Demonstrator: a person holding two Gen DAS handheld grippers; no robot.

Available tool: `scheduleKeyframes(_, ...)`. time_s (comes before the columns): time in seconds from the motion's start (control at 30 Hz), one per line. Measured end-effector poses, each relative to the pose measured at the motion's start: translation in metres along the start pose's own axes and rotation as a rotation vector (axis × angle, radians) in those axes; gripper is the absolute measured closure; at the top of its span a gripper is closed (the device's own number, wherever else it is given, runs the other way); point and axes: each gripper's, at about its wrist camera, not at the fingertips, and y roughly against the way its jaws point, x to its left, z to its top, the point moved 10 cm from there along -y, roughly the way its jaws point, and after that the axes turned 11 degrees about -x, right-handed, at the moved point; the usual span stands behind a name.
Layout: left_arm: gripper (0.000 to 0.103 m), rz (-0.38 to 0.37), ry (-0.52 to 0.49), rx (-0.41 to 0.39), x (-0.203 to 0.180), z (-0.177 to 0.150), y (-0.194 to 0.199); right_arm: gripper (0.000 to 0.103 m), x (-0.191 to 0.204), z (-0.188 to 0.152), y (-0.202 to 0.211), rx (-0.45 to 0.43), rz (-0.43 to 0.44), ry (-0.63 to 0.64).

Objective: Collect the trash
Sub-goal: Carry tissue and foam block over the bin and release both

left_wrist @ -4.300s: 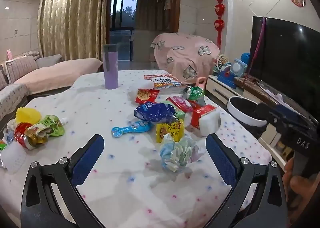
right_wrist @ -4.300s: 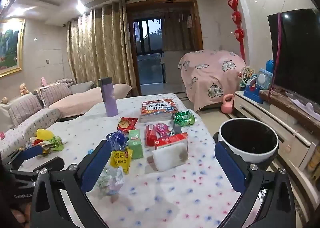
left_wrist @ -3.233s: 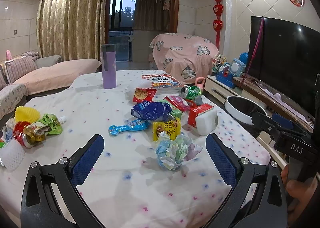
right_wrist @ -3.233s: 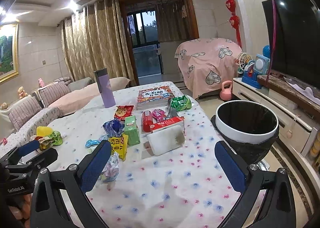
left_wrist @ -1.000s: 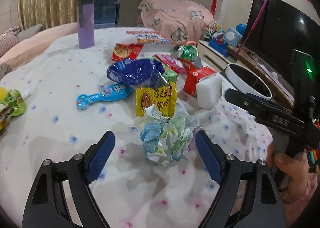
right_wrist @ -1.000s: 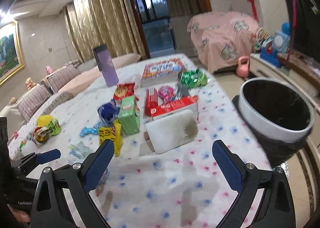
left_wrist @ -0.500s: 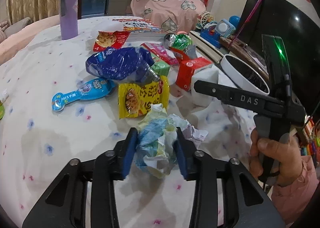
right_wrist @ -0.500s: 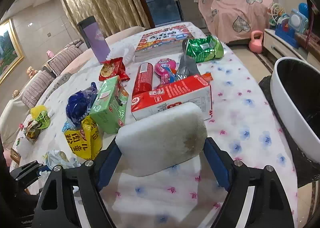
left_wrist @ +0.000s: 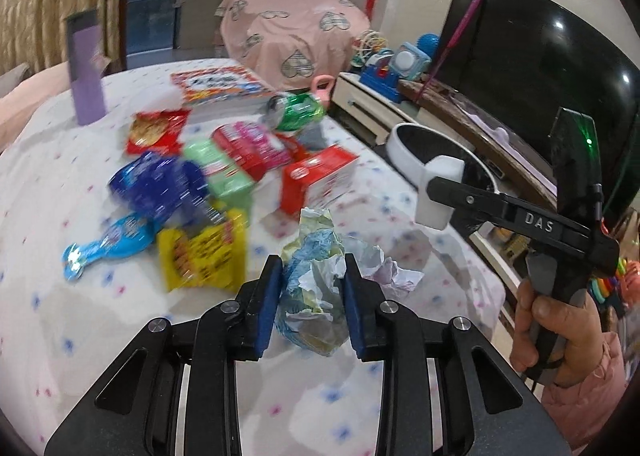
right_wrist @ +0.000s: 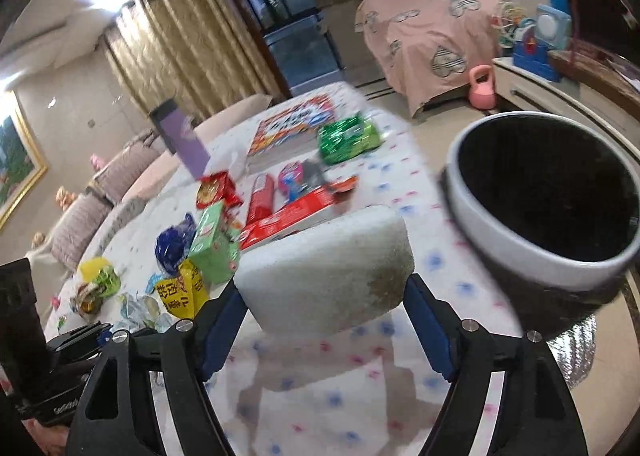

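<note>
White foam block [right_wrist: 326, 270] clamped in right gripper [right_wrist: 326, 308] fingers, lifted off tabletop [right_wrist: 320, 408] beside trash bin [right_wrist: 540, 195]. Left gripper [left_wrist: 310, 306] fingers just closed on crumpled paper wad [left_wrist: 312, 288]. Transport step; next, carry both over bin, release.

The left gripper [left_wrist: 310, 302], wide open seconds ago, has just been closing and now pinches the crumpled paper wad [left_wrist: 314, 296]; the right gripper [right_wrist: 324, 314] has clamped the white foam block [right_wrist: 326, 272] and lifted it off the tablecloth [right_wrist: 340, 408].
</note>
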Motion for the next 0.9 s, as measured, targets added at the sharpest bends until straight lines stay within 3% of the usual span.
scheduleKeyframes(0.43, 0.075, -0.062, -0.110, -0.021, -0.074, 0.044, -0.051, 0.024, -0.082, 0.037, 0.040, -0.095, -0.124, -0.073)
scheduleKeyframes(0.9, 0.074, -0.116, -0.111, -0.007, -0.123, 0.082, -0.111, 0.022, -0.141, 0.066, 0.041, -0.098, -0.179, -0.070)
